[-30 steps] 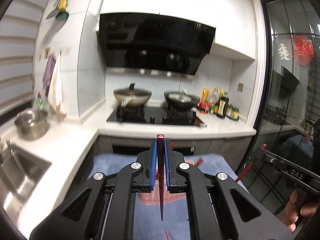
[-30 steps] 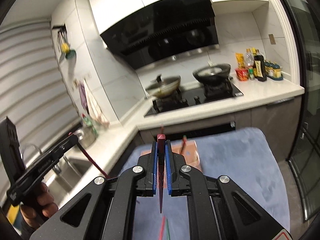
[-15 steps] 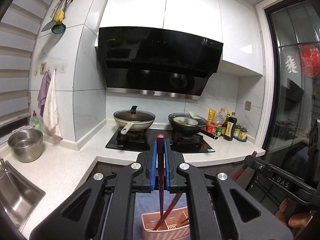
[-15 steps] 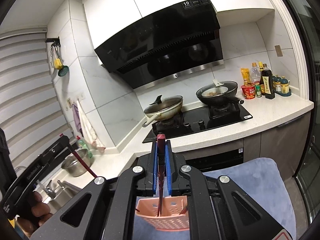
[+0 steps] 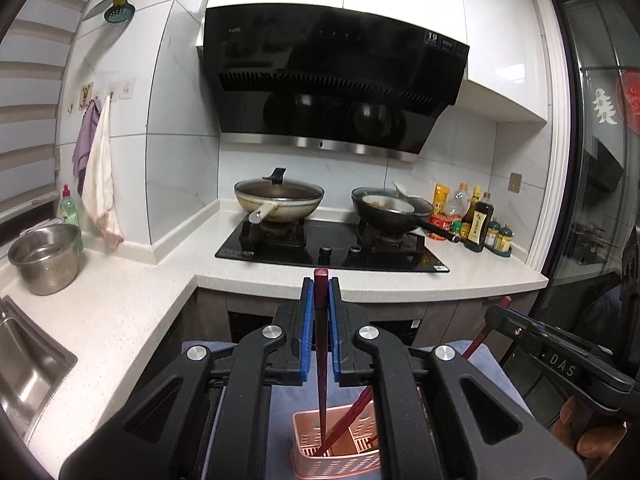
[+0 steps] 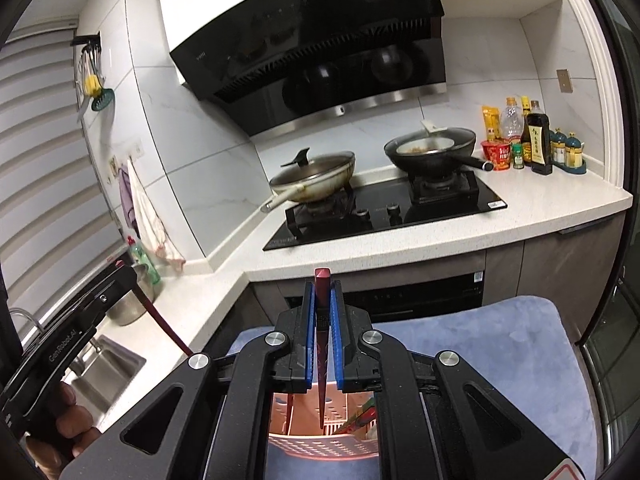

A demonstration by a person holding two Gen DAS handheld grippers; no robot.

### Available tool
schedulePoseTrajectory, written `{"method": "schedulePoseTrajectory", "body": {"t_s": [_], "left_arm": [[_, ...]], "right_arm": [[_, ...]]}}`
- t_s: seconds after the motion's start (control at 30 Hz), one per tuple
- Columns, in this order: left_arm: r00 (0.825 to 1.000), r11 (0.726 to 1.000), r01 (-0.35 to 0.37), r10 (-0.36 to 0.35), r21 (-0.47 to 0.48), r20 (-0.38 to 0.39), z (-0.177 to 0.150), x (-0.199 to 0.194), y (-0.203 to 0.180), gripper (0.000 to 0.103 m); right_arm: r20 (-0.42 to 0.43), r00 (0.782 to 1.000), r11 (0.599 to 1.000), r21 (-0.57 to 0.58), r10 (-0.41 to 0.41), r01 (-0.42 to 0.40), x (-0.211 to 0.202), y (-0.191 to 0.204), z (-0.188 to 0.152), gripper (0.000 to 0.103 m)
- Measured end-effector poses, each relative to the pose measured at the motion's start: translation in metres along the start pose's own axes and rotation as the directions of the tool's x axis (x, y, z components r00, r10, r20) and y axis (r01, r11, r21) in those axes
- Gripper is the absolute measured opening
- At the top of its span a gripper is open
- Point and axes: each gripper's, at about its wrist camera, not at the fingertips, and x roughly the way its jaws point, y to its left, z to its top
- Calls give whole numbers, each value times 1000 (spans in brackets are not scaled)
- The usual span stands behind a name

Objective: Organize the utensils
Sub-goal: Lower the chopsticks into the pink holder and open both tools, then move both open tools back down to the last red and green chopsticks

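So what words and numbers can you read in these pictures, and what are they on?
"valti": range hood, left front.
"12": sticker on the hood's right corner; smaller print unreadable.
"DAS": right gripper body.
"GenRobot.AI": left gripper body.
Soy sauce bottle label: too small to read.

A blue-grey cloth (image 6: 500, 364) covers a low surface in the foreground, in front of the kitchen cabinets. A pink perforated plastic basket (image 5: 336, 462) stands directly on this cloth. Behind it, a white speckled countertop (image 5: 128, 300) runs in an L shape along two walls. Set into the countertop are a black glass hob (image 5: 332, 248) and, at the left end, a steel sink (image 5: 24, 368). A steel colander pot (image 5: 46, 258) rests on the counter just beyond the sink. At the far right, a cluster of sauce bottles (image 6: 528, 140) stands on the counter beside the hob.
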Motion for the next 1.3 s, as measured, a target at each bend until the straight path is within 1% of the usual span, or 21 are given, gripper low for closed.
{"method": "schedulePoseTrajectory", "body": {"t_s": [0.3, 0.43, 0.47, 0.5, 0.53, 0.57, 0.67, 0.97, 1.1, 1.17, 1.3], "left_arm": [[999, 1000, -11, 10, -17, -43, -11, 12, 6, 7], [999, 1000, -11, 10, -16, -48, -14, 12, 6, 8], [999, 1000, -18, 18, -15, -50, -14, 12, 6, 17], [998, 999, -28, 28, -17, -53, -14, 12, 7, 31], [998, 999, -42, 41, -21, -51, -13, 13, 8, 36], [998, 998, -51, 50, -29, -48, -14, 12, 9, 38], [997, 998, -48, 46, -46, -63, -15, 11, 13, 38], [995, 997, -61, 58, -45, -78, -19, -4, 15, 38], [994, 997, -65, 61, -34, -93, -27, -16, 15, 41], [992, 997, -72, 69, -26, -103, -34, -24, 13, 41], [989, 998, -58, 55, -18, -136, -56, -43, 10, 41]], "right_arm": [[-33, 999, 1000, -10, -27, 27, 13, 0, -10, 9], [-42, 998, 999, -13, -37, 37, 14, -1, -13, 10], [-39, 998, 999, -12, -40, 40, 13, -1, -14, 10], [-37, 998, 999, -13, -42, 41, 12, -1, -14, 12], [-38, 999, 999, -12, -39, 38, 11, -1, -14, 12], [-40, 999, 999, -10, -34, 34, 10, -1, -14, 12], [-39, 999, 1000, -7, -27, 27, 5, 0, -14, 12], [-35, 999, 1000, -21, -13, 12, -14, 7, -17, 13], [-42, 999, 1000, -27, -5, 4, -28, 9, -25, 13], [-56, 998, 999, -32, -4, 2, -36, 10, -34, 13], [-90, 996, 999, -45, -2, -2, -53, 10, -56, 13]]}}
